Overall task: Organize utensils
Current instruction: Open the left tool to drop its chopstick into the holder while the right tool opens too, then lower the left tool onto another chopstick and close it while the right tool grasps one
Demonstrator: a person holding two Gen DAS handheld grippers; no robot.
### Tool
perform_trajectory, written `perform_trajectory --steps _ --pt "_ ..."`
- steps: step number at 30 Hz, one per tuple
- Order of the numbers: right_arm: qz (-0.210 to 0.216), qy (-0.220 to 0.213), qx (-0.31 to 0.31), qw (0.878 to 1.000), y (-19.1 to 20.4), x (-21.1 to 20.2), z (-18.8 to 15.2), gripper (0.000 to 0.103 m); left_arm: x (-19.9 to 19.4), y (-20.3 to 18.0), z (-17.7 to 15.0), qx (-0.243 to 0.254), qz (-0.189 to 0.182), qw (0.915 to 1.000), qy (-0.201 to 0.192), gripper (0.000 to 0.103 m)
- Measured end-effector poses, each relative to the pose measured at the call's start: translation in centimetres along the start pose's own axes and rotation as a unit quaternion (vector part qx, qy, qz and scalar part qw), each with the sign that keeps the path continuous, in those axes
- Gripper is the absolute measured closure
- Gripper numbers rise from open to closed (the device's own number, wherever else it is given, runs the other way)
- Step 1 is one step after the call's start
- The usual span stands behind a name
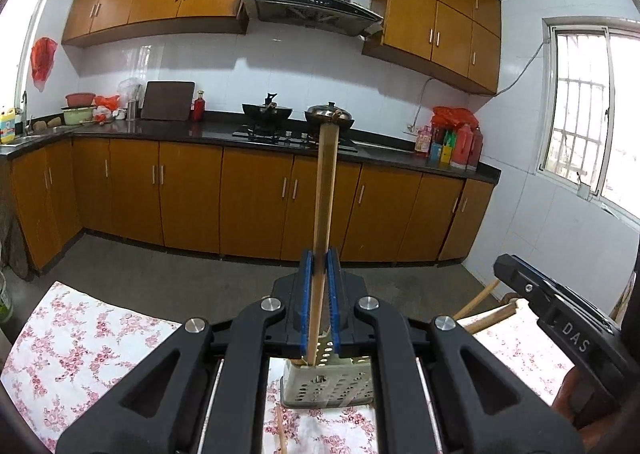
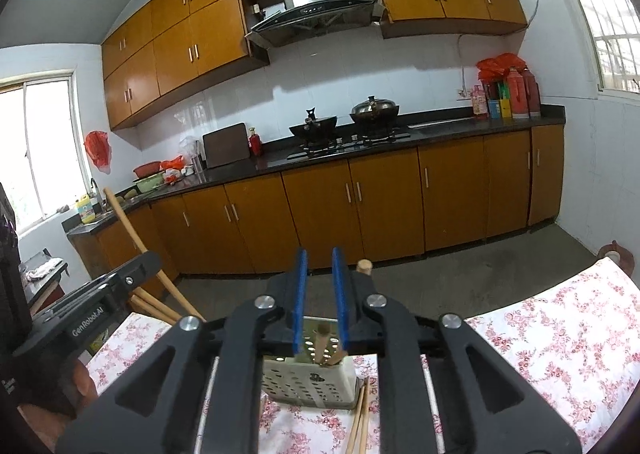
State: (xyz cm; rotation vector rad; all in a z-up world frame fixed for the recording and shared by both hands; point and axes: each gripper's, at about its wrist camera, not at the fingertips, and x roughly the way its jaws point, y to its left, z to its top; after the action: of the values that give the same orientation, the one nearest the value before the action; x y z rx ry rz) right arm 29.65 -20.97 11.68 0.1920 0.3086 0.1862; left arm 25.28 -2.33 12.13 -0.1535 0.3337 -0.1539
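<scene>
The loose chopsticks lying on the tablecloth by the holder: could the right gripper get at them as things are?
Probably yes. The right gripper is open and holds nothing, and the chopsticks lie bare on the tablecloth beside the utensil holder, just below it. Nothing covers them; it would only need to dip down.

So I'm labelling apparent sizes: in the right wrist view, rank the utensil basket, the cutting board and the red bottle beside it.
1. utensil basket, though it sits nearest the camera
2. cutting board
3. red bottle
</scene>
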Motion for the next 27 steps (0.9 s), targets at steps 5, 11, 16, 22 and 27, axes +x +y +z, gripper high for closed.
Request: perform_trajectory --steps 5,11,16,22,27 --pt "-0.013 -0.015 -0.002 1.0 -0.4 -3.1 0.2 0.079 -2.5 0.2 0.8 -0.006 0.004 0.9998 -0.017 0.069" --pt "-0.035 -0.008 -0.002 0.999 -2.0 -7.4 -1.6 0.073 -6.0 1.2 0.3 -0.006 0.011 0.9998 -0.015 0.068" --pt "-0.061 0.056 0.0 0.997 -4.3 -8.5 -6.8 0.073 -8.1 2.9 -3.0 -0.004 0.024 0.9996 0.015 0.063" --pt "-0.071 0.166 0.024 0.983 -5.9 -5.3 -14.5 0.073 -6.4 6.0 -9.6 -0.003 0.063 0.9919 0.11 0.062" --pt "-0.047 0.243 0.022 0.969 -4.2 -2.4 -19.5 0.075 -5.0 8.4 -14.7 -0.032 0.078 0.9795 0.183 0.062"
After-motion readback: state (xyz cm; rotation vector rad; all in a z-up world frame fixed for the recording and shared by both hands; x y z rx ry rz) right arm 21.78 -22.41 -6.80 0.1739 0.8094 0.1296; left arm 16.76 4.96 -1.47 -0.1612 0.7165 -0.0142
